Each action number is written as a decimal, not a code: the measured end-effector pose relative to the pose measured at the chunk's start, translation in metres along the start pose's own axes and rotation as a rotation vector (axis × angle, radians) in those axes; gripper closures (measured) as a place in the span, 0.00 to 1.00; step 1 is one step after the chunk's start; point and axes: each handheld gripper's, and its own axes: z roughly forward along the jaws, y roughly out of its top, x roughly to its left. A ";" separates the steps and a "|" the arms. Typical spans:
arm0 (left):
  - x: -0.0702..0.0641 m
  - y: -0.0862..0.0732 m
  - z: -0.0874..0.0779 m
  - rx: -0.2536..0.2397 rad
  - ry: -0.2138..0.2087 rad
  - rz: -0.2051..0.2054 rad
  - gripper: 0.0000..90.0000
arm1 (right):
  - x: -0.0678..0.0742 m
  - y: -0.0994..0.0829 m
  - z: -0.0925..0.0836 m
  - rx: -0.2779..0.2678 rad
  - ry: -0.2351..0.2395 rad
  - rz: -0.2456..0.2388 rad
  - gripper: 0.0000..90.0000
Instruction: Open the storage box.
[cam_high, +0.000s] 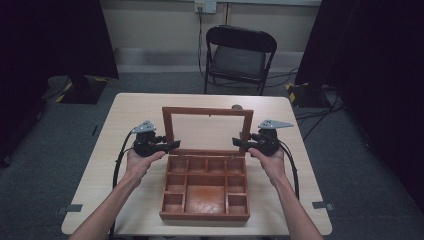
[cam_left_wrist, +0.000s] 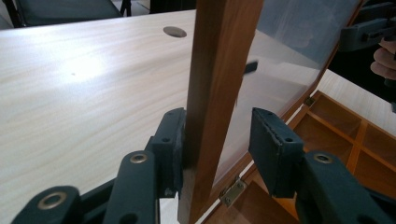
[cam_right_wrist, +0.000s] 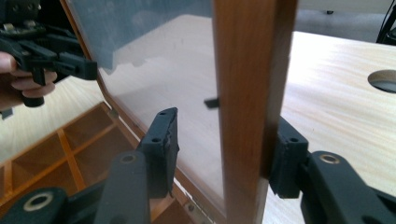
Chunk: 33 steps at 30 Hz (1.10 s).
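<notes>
Wooden box (cam_high: 205, 192), reddish-brown, rectangular, divided into square compartments around one larger tray, sitting near the desk's (cam_high: 125, 120) front edge, midway between its side edges. Lid (cam_high: 207, 112), a wooden frame around a clear pane, standing upright at the box's rear edge; its top is running out of both gripper views. Left gripper (cam_high: 176, 144) is straddling the lid's left stile (cam_left_wrist: 217, 84), one pad touching, the other apart from the pane, so not clamping. Right gripper (cam_high: 236, 143) is likewise bracketing the right stile (cam_right_wrist: 247, 93), one pad clearly off the glass. Small brass hinge (cam_left_wrist: 232, 191) partly hidden.
</notes>
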 end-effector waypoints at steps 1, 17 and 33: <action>0.001 -0.002 0.001 0.005 0.000 0.004 0.63 | 0.000 -0.001 0.000 0.005 -0.001 -0.002 0.56; 0.006 -0.005 0.006 0.011 0.012 -0.007 0.65 | -0.003 -0.007 0.011 0.015 -0.047 0.001 0.53; 0.008 -0.007 0.010 0.023 0.013 -0.031 0.60 | -0.008 -0.019 0.017 0.035 -0.057 0.017 0.58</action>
